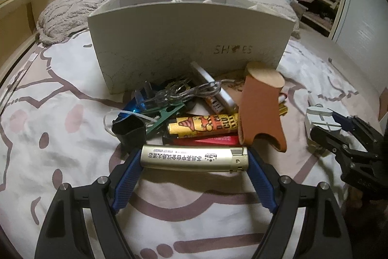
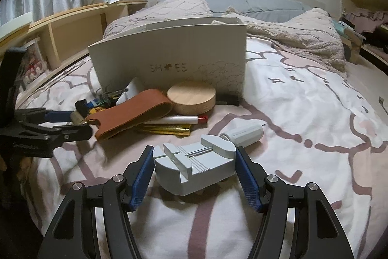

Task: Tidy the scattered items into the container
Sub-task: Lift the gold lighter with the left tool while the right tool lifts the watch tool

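Gold lighter (image 1: 194, 159) clamped endwise in left gripper (image 1: 194, 160); right gripper (image 2: 195, 168) clenched on grey slotted tool (image 2: 194, 168), shoebox (image 2: 169, 57) far behind.

Open bedspread (image 2: 303, 98) lay right of the white shoe box (image 2: 169, 57); passage there was free up to the rumpled blanket (image 2: 303, 35). Directly before the box front, a heap blocked approach: brown leather strap (image 2: 131, 111), round wooden box (image 2: 191, 97), lighters (image 1: 202, 129), green clip (image 1: 165, 115), cable (image 1: 189, 91). A small white cylinder (image 2: 245, 134) lay just beside the grey block (image 2: 194, 166). Box top stood open, unobstructed from above.
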Demonstrator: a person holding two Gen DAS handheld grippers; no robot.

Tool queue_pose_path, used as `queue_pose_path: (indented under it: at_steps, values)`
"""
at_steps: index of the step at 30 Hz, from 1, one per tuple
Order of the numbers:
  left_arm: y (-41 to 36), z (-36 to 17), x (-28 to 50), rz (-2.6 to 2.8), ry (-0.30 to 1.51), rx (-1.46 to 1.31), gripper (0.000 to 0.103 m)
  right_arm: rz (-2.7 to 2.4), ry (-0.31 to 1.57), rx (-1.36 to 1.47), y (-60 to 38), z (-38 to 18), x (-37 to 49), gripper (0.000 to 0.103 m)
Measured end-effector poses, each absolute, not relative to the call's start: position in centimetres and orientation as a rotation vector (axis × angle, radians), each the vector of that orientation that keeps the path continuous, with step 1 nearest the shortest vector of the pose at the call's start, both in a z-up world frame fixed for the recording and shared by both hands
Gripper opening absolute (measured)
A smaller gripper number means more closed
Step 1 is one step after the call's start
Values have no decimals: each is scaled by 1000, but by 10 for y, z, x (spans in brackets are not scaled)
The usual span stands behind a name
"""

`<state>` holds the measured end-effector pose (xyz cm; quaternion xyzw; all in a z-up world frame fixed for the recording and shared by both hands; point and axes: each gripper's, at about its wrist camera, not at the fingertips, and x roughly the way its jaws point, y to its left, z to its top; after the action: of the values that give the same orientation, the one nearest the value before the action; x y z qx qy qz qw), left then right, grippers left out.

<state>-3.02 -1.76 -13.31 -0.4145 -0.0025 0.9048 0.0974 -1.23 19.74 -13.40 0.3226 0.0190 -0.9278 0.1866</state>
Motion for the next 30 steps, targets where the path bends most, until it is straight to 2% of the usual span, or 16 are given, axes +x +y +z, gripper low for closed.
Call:
queue_pose_path:
  at_steps: [21, 30]
  values:
    - [-23, -105, -17, 2738, -60, -1084, 83, -2713, -31, 865, 225, -106, -12, 66]
    - [-18, -86, -10, 2753, -42, -1006, 83, -2717, 67, 761, 213, -86, -1, 66]
